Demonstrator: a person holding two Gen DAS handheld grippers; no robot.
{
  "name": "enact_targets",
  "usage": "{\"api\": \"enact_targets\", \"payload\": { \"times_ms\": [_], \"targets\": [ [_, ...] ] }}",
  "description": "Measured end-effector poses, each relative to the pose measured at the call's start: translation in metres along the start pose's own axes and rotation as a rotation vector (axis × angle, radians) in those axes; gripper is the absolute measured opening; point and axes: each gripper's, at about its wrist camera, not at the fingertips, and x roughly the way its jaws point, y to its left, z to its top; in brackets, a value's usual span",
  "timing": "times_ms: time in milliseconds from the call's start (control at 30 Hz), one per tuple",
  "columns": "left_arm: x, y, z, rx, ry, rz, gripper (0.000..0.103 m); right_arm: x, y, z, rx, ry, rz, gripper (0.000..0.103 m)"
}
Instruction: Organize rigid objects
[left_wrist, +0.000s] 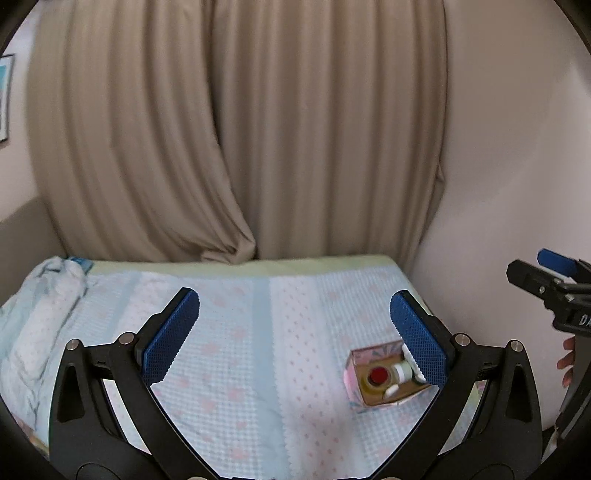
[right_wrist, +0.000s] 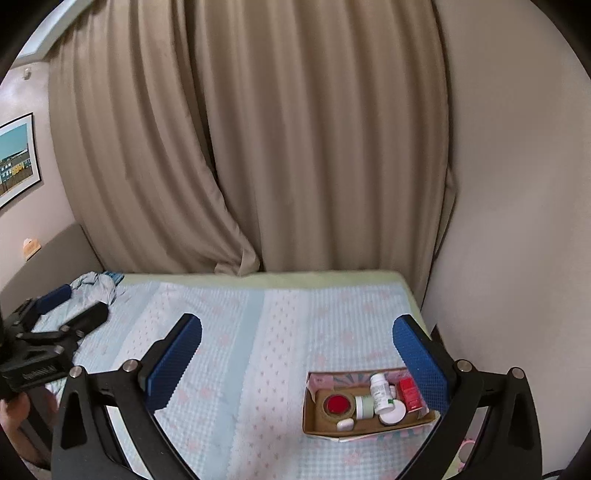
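Between the wide-spread jaws of the right gripper (right_wrist: 297, 352) there is only bedspread; its blue pads (right_wrist: 173, 363) are ribbed rubber on black angular arms, and they hold nothing. Just under its right-hand pad sits a shallow cardboard box (right_wrist: 314, 424), brown inside and pink-patterned outside. Packed in it are a roll of tape with a red disc in its core (right_wrist: 337, 404), a white pill bottle (right_wrist: 380, 397) leaning over a pale green jar (right_wrist: 365, 406), a round white lid (right_wrist: 392, 416), a small white oval (right_wrist: 345, 424) and a red carton (right_wrist: 410, 394) against the box's far right wall.

The left gripper (left_wrist: 295, 330) also stands fully open and empty, the same box (left_wrist: 356, 391) lying low beside its right pad, partly hidden by it.

The bed (right_wrist: 266, 325) is covered in soft quilted fabric, pale blue checks and white strips dotted pink, smooth and bare ahead of both jaws. A crumpled light blue cloth (left_wrist: 40, 295) lies bunched at the far left. The far edge of the mattress meets heavy beige curtains (right_wrist: 258, 147) hanging in deep folds, and a plain wall (right_wrist: 517, 221) closes in tight on the right, close to the box.
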Motion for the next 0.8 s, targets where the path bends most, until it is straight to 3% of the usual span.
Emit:
{"api": "enact_targets", "payload": {
  "times_ms": [267, 800],
  "targets": [
    [-0.048, 0.023, -0.026, -0.037, -0.088, 0.019, 0.103, -0.031, 0.028, -0.019, -0.041, -0.1, -0.076, 0.103],
    [-0.055, 0.012, -0.019, 0.013, -0.105, 0.027, 0.103, -0.05, 0.028, -0.021, -0.011, -0.152, -0.085, 0.103]
  ]
}}
